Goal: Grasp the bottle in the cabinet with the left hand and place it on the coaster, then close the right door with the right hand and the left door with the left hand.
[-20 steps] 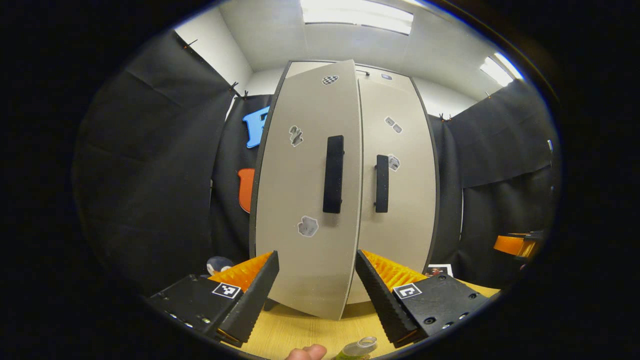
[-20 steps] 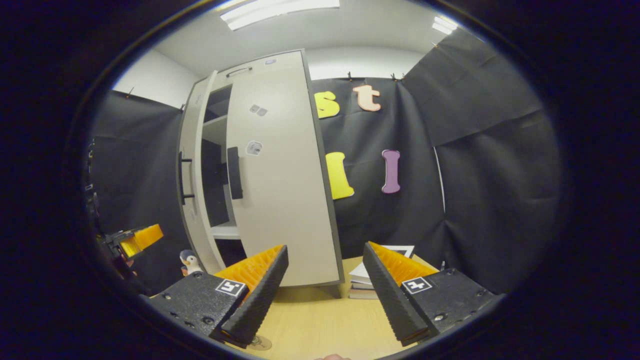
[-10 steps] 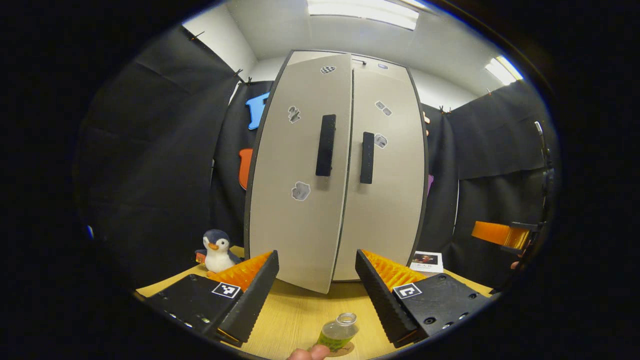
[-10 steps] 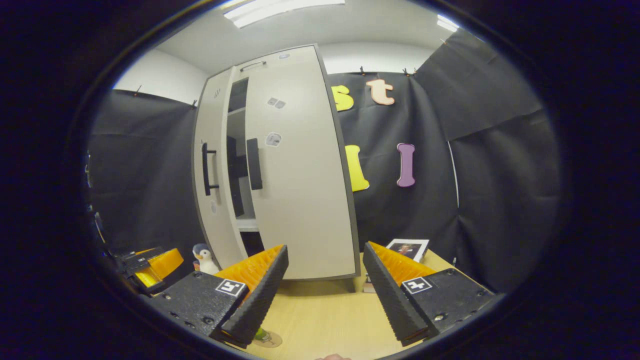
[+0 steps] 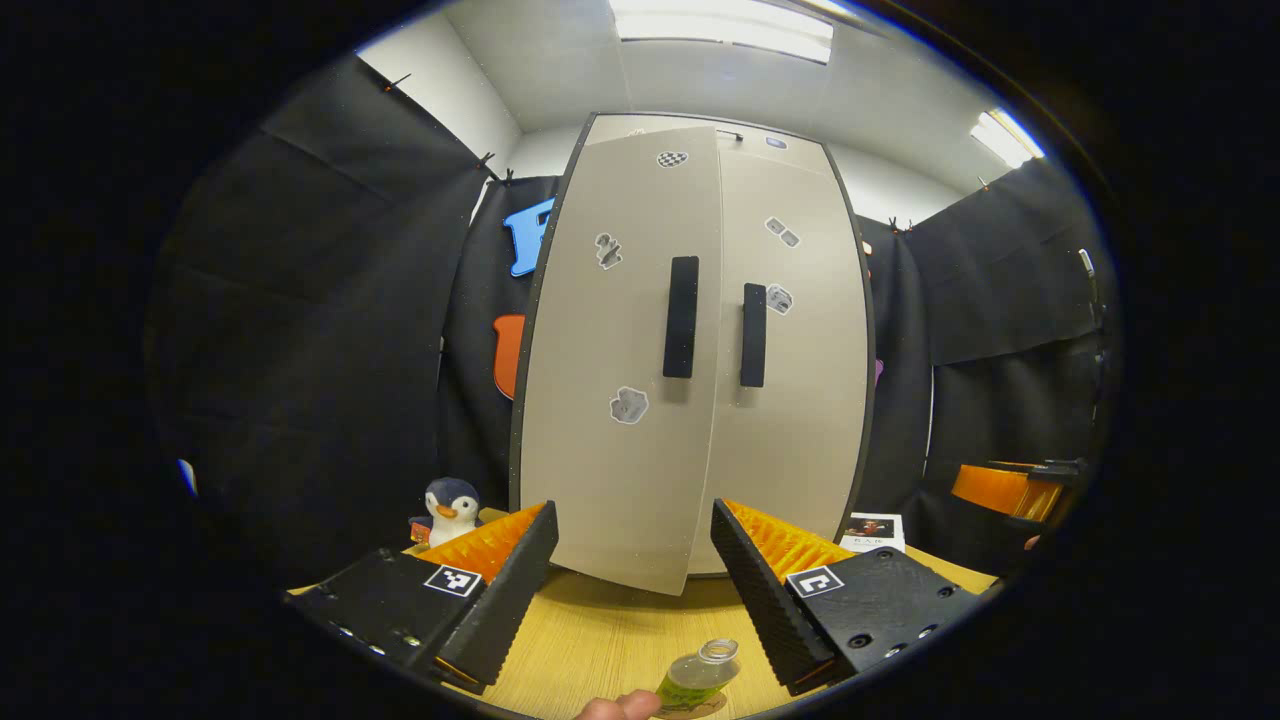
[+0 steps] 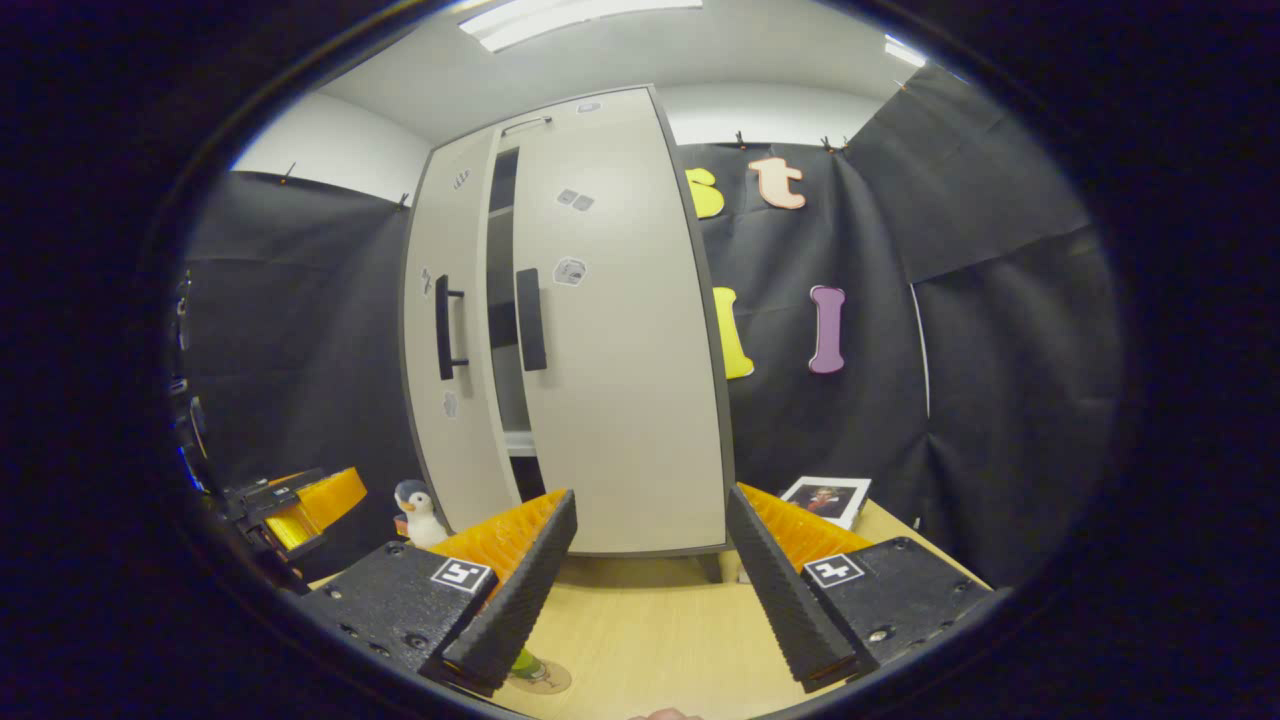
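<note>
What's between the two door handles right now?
In the right gripper view, a dark open gap separates the left handle from the right handle: the left door is ajar, with the cabinet's interior showing through.

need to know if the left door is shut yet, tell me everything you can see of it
The left door is a tall, flat, pale beige panel with a dark edge, a black vertical handle and small grey stickers. It stands ajar: the right gripper view shows a dark gap between it and the right door. Neither gripper touches it; its lower corner juts out over the wooden table.
</note>
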A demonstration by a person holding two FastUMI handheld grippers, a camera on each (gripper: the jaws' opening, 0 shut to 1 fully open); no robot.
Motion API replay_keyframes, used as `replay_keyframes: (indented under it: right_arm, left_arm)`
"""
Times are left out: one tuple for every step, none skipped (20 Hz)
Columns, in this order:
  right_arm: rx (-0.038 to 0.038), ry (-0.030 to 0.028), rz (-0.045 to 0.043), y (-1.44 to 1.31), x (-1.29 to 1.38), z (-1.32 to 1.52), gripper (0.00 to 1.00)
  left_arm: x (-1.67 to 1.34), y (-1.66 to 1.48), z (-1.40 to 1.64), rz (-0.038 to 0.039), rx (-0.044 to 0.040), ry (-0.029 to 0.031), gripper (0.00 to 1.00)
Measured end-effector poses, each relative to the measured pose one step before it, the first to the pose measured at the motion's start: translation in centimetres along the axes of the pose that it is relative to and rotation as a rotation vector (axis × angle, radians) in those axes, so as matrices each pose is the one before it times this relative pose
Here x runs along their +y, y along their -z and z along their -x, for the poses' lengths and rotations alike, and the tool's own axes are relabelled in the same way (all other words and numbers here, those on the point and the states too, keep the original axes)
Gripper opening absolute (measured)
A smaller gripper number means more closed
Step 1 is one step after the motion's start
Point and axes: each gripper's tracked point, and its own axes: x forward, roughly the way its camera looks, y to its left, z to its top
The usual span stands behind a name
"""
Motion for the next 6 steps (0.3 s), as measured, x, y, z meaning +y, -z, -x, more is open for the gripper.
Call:
replay_keyframes:
  right_arm:
    - [0.00264,0.00071,0.0021,0.167,-0.061,0.002,0.99]
    - [0.00133,0.00459,0.00199,0.16,-0.095,-0.087,0.99]
    - [0.00326,0.01109,0.00705,0.176,-0.17,0.036,0.99]
    - [0.00168,0.00873,0.00726,0.202,-0.152,0.045,0.99]
    - [0.00688,-0.00123,0.00179,0.334,0.168,-0.09,0.99]
    - [0.01113,-0.00352,-0.00395,0.401,0.158,-0.026,0.99]
  left_arm:
    - [0.169,-0.049,-0.024,-0.00108,-0.00199,-0.00065,0.95]
    - [0.09,-0.056,0.045,-0.00293,-0.0022,-0.00104,0.95]
    - [0.159,0.016,-0.102,-0.00152,-0.00195,-0.00326,0.95]
    - [0.106,-0.108,0.044,0.00351,-0.00182,-0.00034,1.0]
    - [-0.013,0.017,-0.067,0.00569,0.00246,0.00062,1.0]
    - [0.133,0.051,0.021,0.0054,0.00264,-0.00243,0.99]
